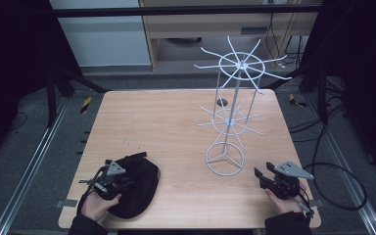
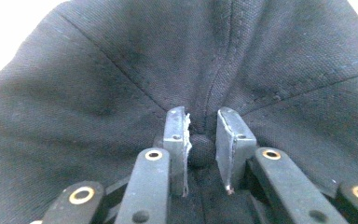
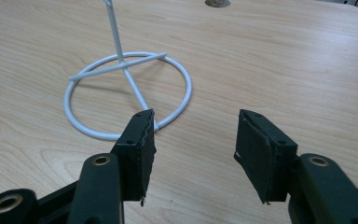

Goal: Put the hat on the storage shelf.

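- Black cap (image 1: 136, 185) lies near the table's (image 1: 176, 142) front left corner, beside the white wire rack (image 1: 230, 117).
- Left gripper (image 2: 203, 140) straddles the crown button (image 2: 200, 150), jaws narrowed around it for lifting.
- Right gripper (image 3: 193, 140) waits spread, holding nothing.

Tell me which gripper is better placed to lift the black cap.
Left. The left gripper already straddles the black cap's top button, while the right gripper stands open near the white rack's base.
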{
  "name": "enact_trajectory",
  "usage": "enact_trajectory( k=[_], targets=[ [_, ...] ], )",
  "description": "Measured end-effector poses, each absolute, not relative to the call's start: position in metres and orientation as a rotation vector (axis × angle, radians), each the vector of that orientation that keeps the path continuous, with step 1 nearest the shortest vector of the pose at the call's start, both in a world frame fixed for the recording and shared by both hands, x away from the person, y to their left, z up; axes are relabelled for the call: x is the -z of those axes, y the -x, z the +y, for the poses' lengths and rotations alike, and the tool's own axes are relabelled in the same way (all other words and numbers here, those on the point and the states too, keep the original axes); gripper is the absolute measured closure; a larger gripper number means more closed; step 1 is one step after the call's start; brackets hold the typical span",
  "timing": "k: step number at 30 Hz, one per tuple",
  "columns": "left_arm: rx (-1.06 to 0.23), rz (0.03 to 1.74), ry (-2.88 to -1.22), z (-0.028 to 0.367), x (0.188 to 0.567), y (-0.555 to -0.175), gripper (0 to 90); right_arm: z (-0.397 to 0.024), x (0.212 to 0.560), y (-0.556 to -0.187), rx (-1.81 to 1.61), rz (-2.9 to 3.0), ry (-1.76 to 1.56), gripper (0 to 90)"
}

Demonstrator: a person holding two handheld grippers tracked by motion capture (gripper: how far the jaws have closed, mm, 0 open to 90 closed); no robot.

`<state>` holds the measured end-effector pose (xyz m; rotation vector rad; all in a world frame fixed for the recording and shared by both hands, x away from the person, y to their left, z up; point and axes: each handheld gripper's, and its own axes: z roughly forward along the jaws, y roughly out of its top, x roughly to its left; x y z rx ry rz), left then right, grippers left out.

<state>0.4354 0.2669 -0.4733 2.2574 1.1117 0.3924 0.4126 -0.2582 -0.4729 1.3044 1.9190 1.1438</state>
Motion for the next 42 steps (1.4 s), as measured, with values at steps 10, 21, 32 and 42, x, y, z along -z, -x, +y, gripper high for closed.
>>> enact_trajectory(
  k=[10, 21, 32, 42],
  targets=[
    [-0.455, 1.079, -2.061, 0.281, 0.443, -0.422, 75.4, -0.260, 0.475, -0.415, -1.120, 1.919, -1.301, 45.9],
    [-0.503, 0.992, -1.872, 0.281, 0.410, -0.407, 75.4, -0.262, 0.475, -0.415, -1.128, 1.907, -1.320, 45.7],
    [-0.533, 0.930, -1.769, 0.277, 0.384, -0.402, 75.6, -0.263, 0.476, -0.416, -1.117, 1.902, -1.313, 45.7],
    [-0.571, 0.888, -1.740, 0.270, 0.366, -0.403, 75.8, -0.263, 0.477, -0.416, -1.112, 1.901, -1.311, 45.7]
  ],
)
